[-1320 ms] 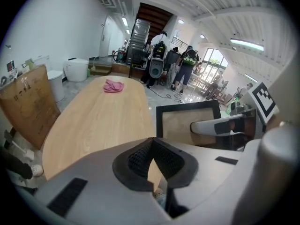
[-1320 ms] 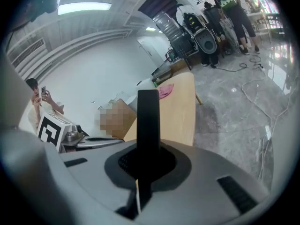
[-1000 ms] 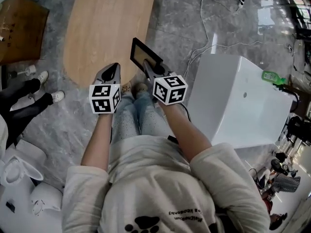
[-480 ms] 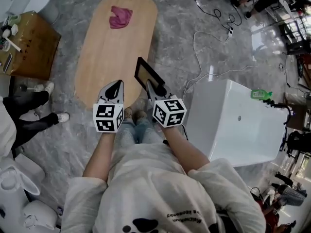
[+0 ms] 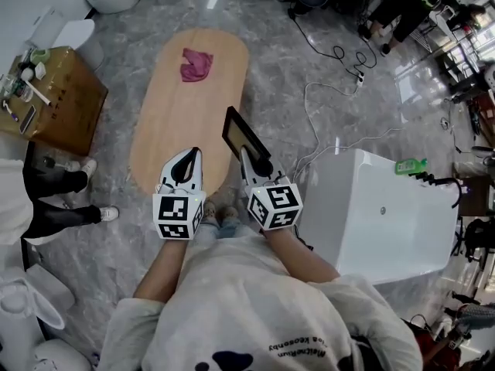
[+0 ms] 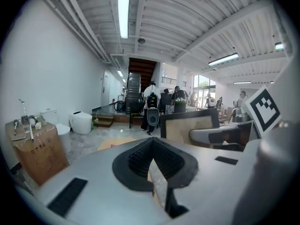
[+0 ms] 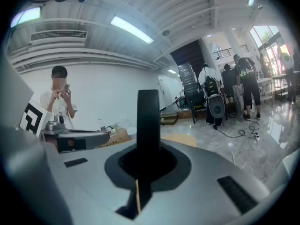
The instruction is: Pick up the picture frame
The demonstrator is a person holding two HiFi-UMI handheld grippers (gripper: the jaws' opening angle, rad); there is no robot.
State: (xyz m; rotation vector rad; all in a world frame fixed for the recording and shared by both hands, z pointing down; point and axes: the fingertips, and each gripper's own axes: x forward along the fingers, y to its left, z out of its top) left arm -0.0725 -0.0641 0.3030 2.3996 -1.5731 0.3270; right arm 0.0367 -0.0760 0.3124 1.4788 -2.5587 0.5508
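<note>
The picture frame (image 5: 242,138), black-edged with a tan panel, is held in the air above the near end of the oval wooden table (image 5: 179,122). My right gripper (image 5: 258,166) is shut on its lower edge. In the right gripper view the frame (image 7: 148,121) stands edge-on, a dark upright bar clamped between the jaws. My left gripper (image 5: 187,165) is shut and holds nothing, level with the right one. From the left gripper view the frame (image 6: 188,128) shows to the right with the right gripper's jaw across it.
A pink cloth (image 5: 196,63) lies at the table's far end. A white box (image 5: 379,215) stands to the right, with a green bottle (image 5: 410,165) on it. A cardboard box (image 5: 54,99) sits left, beside a person's legs (image 5: 54,199). Cables (image 5: 340,91) run over the marble floor.
Both grippers have risen together with the frame in the right one. The view now takes in more of the table and floor, with the pink cloth fully in sight.
</note>
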